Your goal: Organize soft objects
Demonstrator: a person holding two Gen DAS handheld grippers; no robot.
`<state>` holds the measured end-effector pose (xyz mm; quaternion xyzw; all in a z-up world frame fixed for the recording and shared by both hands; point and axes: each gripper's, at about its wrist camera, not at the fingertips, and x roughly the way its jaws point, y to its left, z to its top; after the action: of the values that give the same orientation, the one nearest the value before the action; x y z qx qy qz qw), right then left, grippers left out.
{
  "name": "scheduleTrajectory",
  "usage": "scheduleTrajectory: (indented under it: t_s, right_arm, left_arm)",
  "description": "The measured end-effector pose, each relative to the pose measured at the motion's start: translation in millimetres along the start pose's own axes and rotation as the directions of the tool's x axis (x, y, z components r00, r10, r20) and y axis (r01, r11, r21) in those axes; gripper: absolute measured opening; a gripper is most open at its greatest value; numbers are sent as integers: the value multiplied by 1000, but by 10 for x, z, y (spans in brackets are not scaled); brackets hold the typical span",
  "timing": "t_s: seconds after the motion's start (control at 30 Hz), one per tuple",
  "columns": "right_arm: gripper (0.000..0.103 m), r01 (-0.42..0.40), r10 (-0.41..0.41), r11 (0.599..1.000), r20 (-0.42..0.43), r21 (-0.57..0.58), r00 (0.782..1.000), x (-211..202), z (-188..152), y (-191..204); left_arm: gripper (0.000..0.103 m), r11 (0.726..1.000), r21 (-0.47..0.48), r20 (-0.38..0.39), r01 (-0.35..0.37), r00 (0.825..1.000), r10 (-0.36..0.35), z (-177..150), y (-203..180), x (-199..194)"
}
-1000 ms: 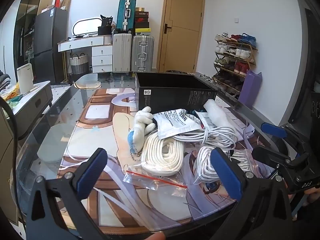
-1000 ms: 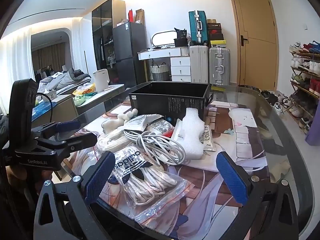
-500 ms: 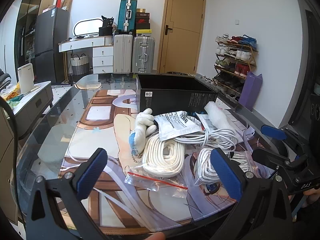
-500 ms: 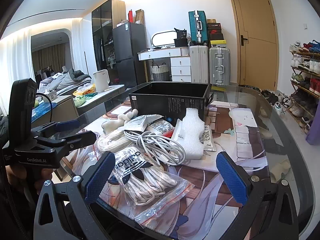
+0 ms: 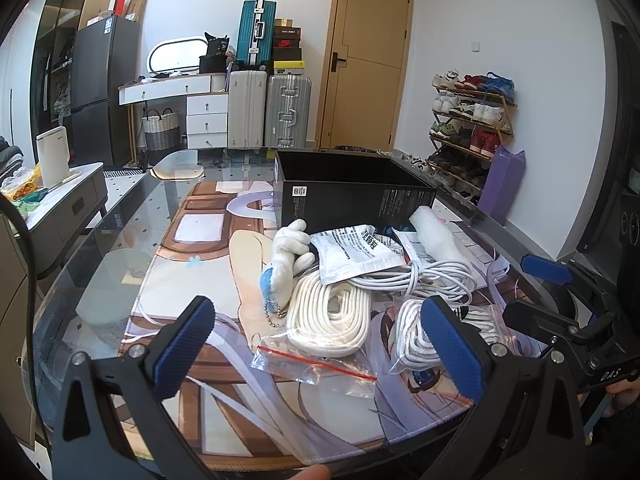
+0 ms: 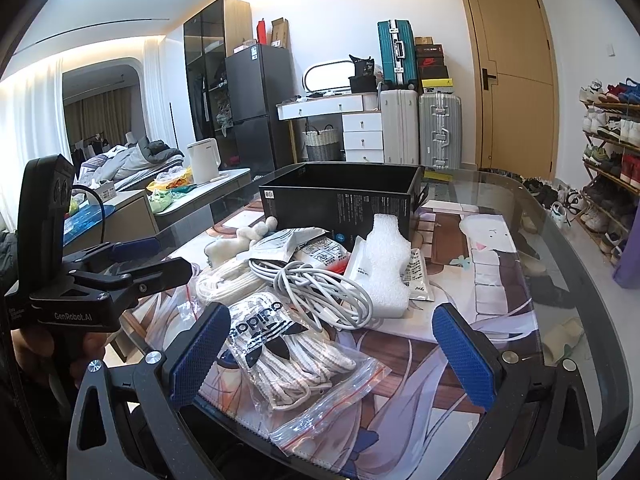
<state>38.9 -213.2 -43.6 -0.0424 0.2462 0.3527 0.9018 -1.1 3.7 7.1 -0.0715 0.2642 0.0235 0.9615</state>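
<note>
A pile of soft things lies on the printed mat in front of an open black box [image 5: 352, 196] [image 6: 340, 204]. It holds a white plush toy [image 5: 286, 256] [image 6: 236, 240], a bagged white rope coil [image 5: 332, 316], a bagged pack of striped laces [image 6: 288, 352] [image 5: 416, 332], a loose white cable [image 6: 320, 292] [image 5: 420, 276], a white foam piece [image 6: 386, 268] and paper packets [image 5: 352, 252]. My left gripper [image 5: 316, 344] is open and empty, short of the pile. My right gripper [image 6: 332, 348] is open and empty, with the laces bag between its fingers' line of sight.
The glass table's [image 6: 568, 280] curved edge runs along the right. A side counter with a kettle [image 6: 204, 160] stands to the left. Suitcases [image 5: 268, 112], a door and a shoe rack [image 5: 468, 132] stand behind the table.
Both grippers have barely shifted; the views moved only slightly. Nothing on the table moved.
</note>
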Motion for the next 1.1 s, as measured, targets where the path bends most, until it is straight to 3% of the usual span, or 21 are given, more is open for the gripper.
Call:
scheduleTrajectory:
  t_s: [1.1]
  right_arm:
    - [102,-8,8,1000,-10,-5,1000,54,-52,162]
  left_arm:
    - [103,1000,-5,13,-8,1000,8,12,44,-21]
